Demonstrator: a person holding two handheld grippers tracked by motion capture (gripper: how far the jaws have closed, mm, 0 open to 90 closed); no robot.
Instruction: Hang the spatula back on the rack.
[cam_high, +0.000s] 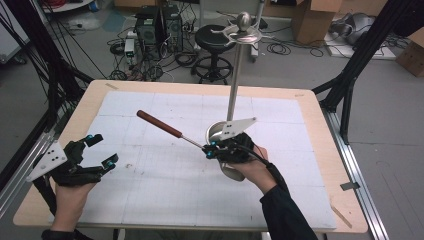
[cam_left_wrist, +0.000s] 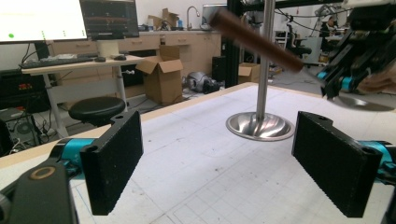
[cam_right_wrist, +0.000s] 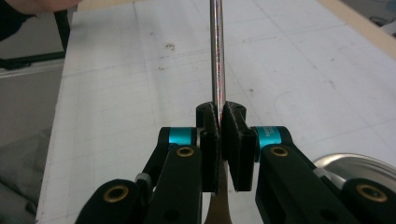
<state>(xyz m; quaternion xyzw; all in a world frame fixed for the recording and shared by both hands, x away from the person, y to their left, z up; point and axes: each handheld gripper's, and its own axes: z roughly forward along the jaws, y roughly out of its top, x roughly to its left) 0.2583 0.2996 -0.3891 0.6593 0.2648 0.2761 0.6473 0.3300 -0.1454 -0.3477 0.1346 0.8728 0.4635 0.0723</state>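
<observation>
A long utensil with a brown wooden handle (cam_high: 159, 123) and a thin steel shaft (cam_right_wrist: 217, 51) hangs in the air over the white mat. My right gripper (cam_high: 210, 148) is shut on the shaft, which the pads pinch in the right gripper view (cam_right_wrist: 220, 109). The handle points up and to the left. The utensil's shiny end (cam_high: 232, 172) shows under the hand. Just behind stands a steel rack, a pole (cam_high: 233, 87) on a round base (cam_left_wrist: 260, 126) with hooks at the top (cam_high: 243, 32). My left gripper (cam_high: 102, 149) is open and holds nothing, low at the left (cam_left_wrist: 224, 158).
A white gridded mat (cam_high: 150, 190) covers the wooden table (cam_high: 90, 97). Beyond the far edge are a black stool (cam_high: 214, 37), computer cases (cam_high: 157, 25), cables and cardboard boxes (cam_high: 312, 20). Black frame legs (cam_high: 350, 75) stand at both sides.
</observation>
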